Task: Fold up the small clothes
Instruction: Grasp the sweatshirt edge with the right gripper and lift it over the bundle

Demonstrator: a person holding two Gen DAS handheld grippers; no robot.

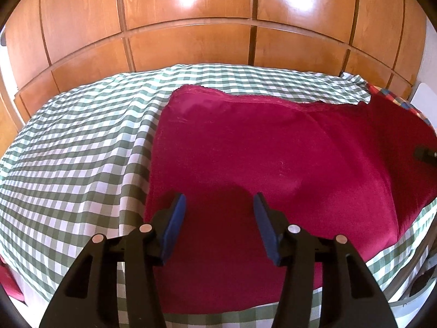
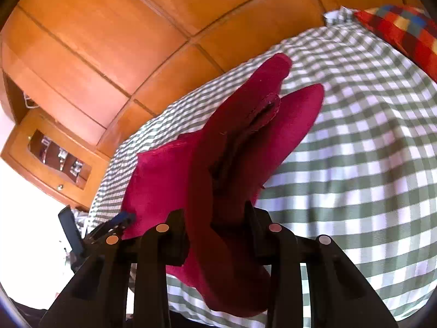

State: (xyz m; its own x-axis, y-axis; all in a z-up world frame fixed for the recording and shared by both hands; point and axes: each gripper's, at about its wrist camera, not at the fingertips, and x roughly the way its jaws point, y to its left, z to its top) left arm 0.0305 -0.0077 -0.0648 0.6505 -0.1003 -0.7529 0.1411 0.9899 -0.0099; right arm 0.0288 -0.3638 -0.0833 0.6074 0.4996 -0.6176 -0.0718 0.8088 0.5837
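Observation:
A dark red cloth (image 1: pixel 273 158) lies on the green and white checked bedspread (image 1: pixel 82 150). My left gripper (image 1: pixel 220 205) is open and empty, its blue pads (image 1: pixel 176 218) just above the cloth's near left part. My right gripper (image 2: pixel 218 218) is shut on the red cloth (image 2: pixel 245 142), lifting its right end off the bed so folds stick up between the fingers. The right gripper's tip shows at the right edge of the left wrist view (image 1: pixel 426 154). The left gripper shows at the left of the right wrist view (image 2: pixel 117 222).
A wooden panelled wardrobe (image 1: pixel 191 35) stands behind the bed. A multicoloured checked cushion (image 2: pixel 404 32) lies at the bed's far right. A wooden bedside cabinet (image 2: pixel 52 161) stands at the left in the right wrist view. The bedspread (image 2: pixel 368 164) is bare to the right.

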